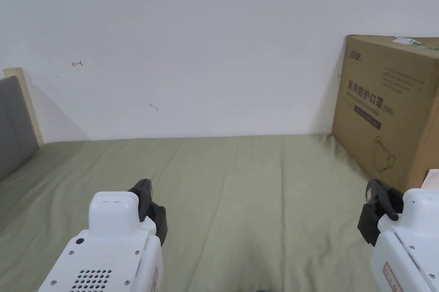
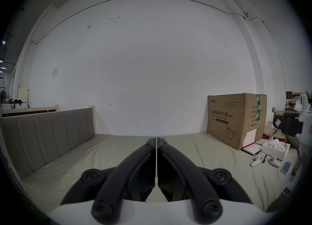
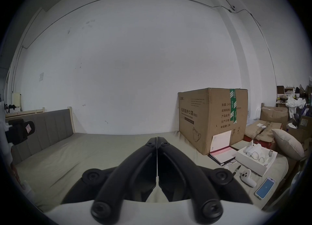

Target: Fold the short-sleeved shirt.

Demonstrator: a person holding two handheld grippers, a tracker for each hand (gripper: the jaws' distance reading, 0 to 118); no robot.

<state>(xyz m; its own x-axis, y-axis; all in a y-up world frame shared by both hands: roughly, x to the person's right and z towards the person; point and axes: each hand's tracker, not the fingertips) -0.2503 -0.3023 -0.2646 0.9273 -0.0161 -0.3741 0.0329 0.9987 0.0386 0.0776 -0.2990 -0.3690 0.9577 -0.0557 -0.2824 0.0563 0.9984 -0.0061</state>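
Both grippers just hanging over the green bed sheet [image 1: 240,185]

Left gripper [image 2: 157,141] and right gripper [image 3: 157,140] are clenched on nothing; cardboard box [image 1: 386,108] sits far right.

The cardboard box [image 3: 213,118] at the bed's far right corner carries the readable print. Its front face reads 医用防护口罩 (N95) above "Medical protective mask" and a drawing of a mask. Its side face lists 数量, 纸箱规格, 产品批号, 生产日期 and 有效期 2年, the first followed by a number starting 240. The small logo at the top left of the front is too blurred to read.
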